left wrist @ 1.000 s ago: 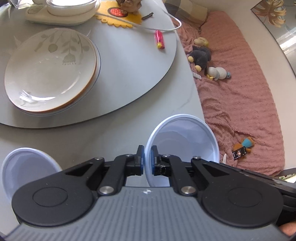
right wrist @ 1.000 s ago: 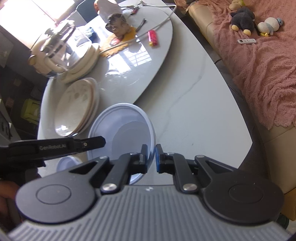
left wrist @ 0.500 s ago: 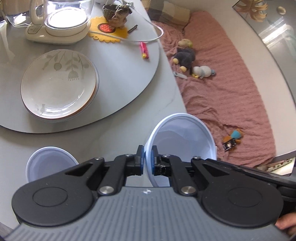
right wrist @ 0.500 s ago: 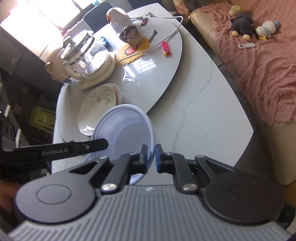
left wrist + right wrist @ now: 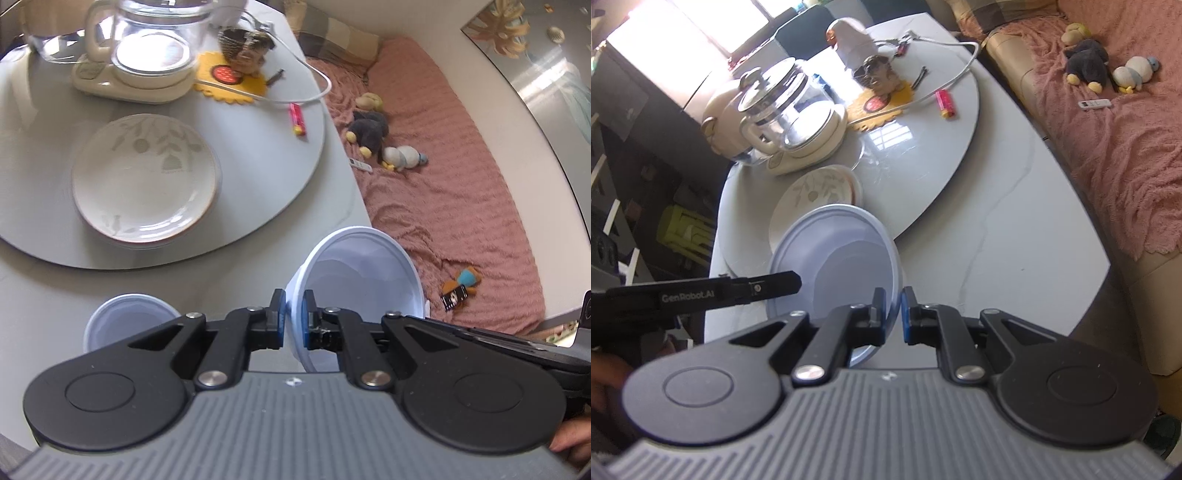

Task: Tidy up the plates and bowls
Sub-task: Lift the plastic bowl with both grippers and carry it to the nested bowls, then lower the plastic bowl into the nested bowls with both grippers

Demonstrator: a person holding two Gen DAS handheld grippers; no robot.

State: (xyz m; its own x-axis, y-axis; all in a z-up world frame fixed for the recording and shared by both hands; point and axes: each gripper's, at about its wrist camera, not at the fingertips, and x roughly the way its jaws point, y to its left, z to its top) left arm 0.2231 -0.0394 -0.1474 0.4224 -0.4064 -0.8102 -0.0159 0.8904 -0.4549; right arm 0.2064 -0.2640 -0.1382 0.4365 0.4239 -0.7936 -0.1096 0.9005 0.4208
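A pale blue plastic bowl (image 5: 360, 275) hangs tilted over the grey table's front edge. My left gripper (image 5: 293, 318) is shut on its near-left rim. In the right wrist view the same bowl (image 5: 842, 273) sits between both tools: my right gripper (image 5: 894, 314) is shut on its right rim, and the left gripper's black body (image 5: 701, 295) reaches its left rim. A second pale bowl (image 5: 125, 319) stands on the table, lower left. A stack of leaf-patterned plates (image 5: 144, 181) rests on the round turntable (image 5: 266, 177).
A glass kettle on a cream base (image 5: 147, 51), a yellow mat with a figurine (image 5: 236, 74), a white cable and a red lighter (image 5: 297, 119) lie at the turntable's far side. A sofa with a pink blanket and plush toys (image 5: 443, 177) runs along the right.
Both grippers have risen and drawn back from the table with the bowl still gripped. The plates and the second bowl look smaller, and the kettle has come into view.
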